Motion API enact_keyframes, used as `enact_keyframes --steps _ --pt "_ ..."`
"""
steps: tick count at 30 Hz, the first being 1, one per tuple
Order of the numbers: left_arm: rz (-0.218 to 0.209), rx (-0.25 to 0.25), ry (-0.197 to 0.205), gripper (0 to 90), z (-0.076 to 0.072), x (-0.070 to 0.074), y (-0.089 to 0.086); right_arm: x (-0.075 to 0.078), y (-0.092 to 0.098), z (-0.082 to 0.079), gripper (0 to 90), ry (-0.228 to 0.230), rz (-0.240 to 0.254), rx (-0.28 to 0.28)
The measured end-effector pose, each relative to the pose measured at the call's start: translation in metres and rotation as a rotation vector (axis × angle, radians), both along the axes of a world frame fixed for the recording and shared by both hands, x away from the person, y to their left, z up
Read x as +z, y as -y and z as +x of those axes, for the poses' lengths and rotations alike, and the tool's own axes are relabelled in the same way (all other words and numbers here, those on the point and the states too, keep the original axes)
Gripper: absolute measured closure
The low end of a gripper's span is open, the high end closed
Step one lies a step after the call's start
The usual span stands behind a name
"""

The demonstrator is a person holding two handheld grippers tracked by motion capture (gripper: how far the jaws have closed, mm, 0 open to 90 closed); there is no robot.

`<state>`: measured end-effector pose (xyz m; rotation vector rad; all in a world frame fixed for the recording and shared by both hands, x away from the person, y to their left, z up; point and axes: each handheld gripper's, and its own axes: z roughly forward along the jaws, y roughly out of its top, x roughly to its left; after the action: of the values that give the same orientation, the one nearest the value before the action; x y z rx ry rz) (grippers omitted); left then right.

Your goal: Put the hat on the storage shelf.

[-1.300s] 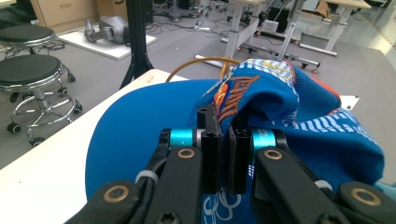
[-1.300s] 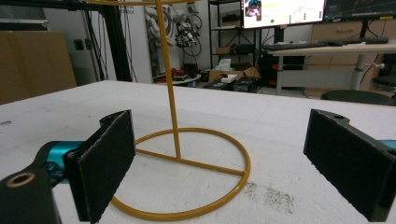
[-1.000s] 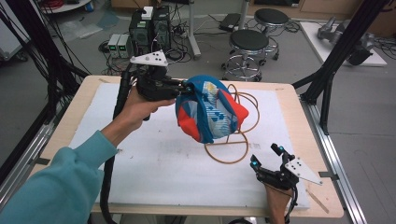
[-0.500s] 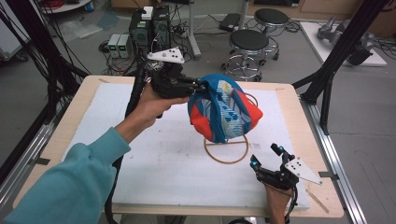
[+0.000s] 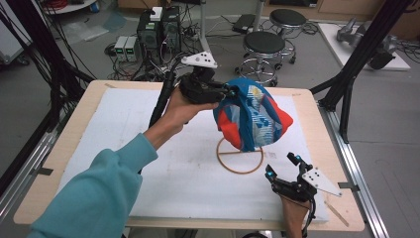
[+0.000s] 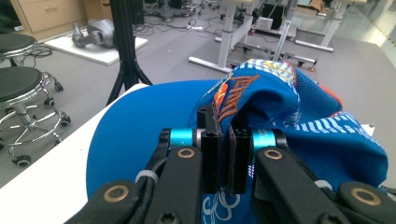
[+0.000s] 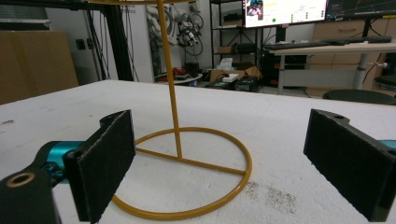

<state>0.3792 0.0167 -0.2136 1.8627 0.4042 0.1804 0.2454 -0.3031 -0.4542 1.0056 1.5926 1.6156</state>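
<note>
Carried rightward since earlier: blue cap (image 5: 252,119), pinched by left gripper (image 5: 229,92), over yellow wire stand (image 5: 240,161); right gripper (image 5: 283,168) gaping, near.

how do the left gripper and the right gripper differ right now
The left gripper is shut on the cap, held up above the stand; the right gripper is open, holding nothing, low near the table edge. Both have black jaws.
</note>
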Motion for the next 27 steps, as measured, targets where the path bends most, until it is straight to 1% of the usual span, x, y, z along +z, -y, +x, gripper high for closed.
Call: enact_keyframes --steps 3,4,6,11,13,17,19,21,26,27 --pt "0.03 -0.004 0.007 86.7 0.001 -0.004 0.007 0.0 0.0 -0.001 8.0 -0.006 0.007 0.001" --pt "0.031 -0.005 0.005 86.6 0.002 -0.006 0.009 0.0 0.0 -0.001 8.0 -0.005 0.003 0.0" --pt "0.049 -0.002 0.011 86.6 0.003 -0.008 0.013 0.0 0.0 -0.001 8.0 -0.003 0.005 0.0" --pt "0.037 0.01 0.008 86.6 0.007 -0.007 0.017 0.0 0.0 0.0 8.0 0.0 0.005 -0.001" --pt "0.041 0.01 0.006 86.5 0.009 -0.007 0.018 0.0 0.0 0.0 8.0 0.001 0.005 -0.001" --pt "0.037 0.018 -0.019 85.9 0.014 -0.011 0.018 0.0 0.0 -0.001 8.0 -0.003 0.007 0.0" --pt "0.051 0.03 -0.02 85.3 0.017 -0.012 0.017 0.0 0.0 -0.001 8.0 -0.001 0.003 -0.001" --pt "0.057 0.035 -0.029 83.5 0.019 -0.013 0.016 0.0 0.0 -0.001 8.0 0.0 0.005 -0.001" --pt "0.052 0.045 -0.045 80.3 0.024 -0.016 0.016 0.0 0.0 -0.001 8.0 0.005 0.003 0.001" --pt "0.045 0.049 -0.05 80.4 0.025 -0.017 0.016 0.0 0.0 -0.001 8.0 0.003 0.003 0.001"
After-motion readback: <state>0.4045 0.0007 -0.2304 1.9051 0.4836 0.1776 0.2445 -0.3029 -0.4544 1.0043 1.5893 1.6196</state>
